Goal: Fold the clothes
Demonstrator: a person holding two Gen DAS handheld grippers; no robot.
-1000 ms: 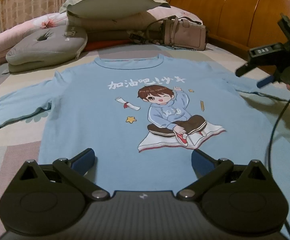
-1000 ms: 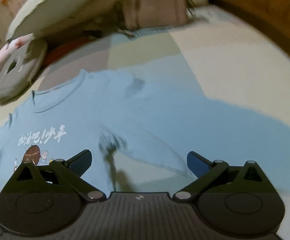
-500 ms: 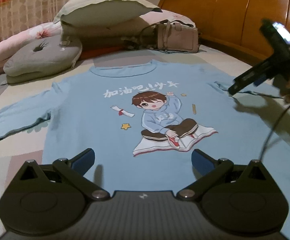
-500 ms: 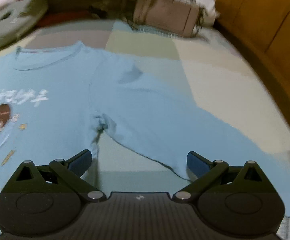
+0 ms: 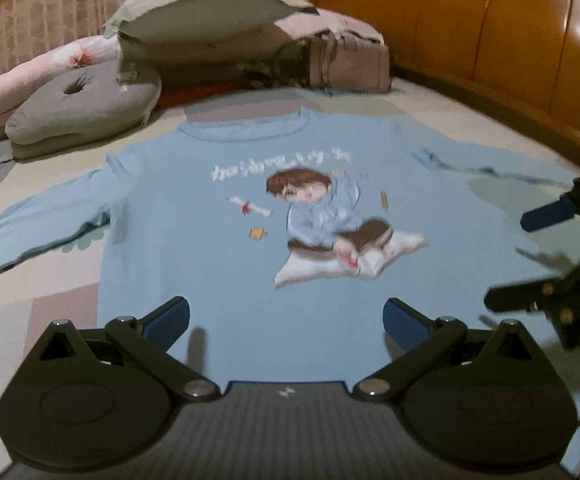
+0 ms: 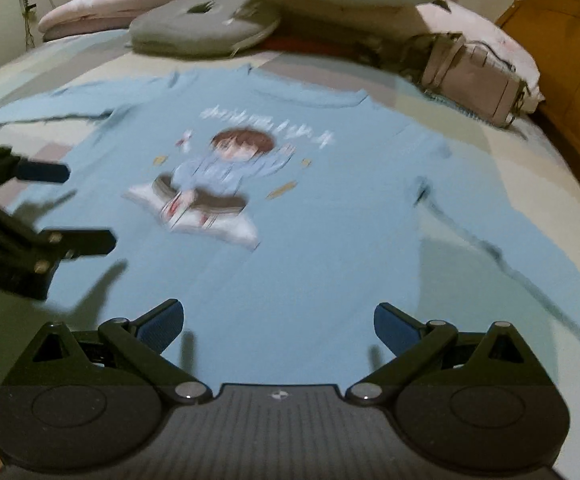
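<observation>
Blue shirt (image 5: 218,264) flat beyond both gaping tools.

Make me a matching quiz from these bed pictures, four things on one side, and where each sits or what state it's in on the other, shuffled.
Things:
1. light blue long-sleeved shirt with cartoon print
2. grey ring-shaped cushion
3. beige handbag
4. left gripper

Places or states:
A. by the wooden headboard, beyond the shirt's collar
B. spread flat, print up, sleeves out
C. open, above the shirt's hem
D. beyond the shirt's left-hand sleeve in the left wrist view, beside the pink pillows

Pairs: 1-B, 2-D, 3-A, 4-C
</observation>
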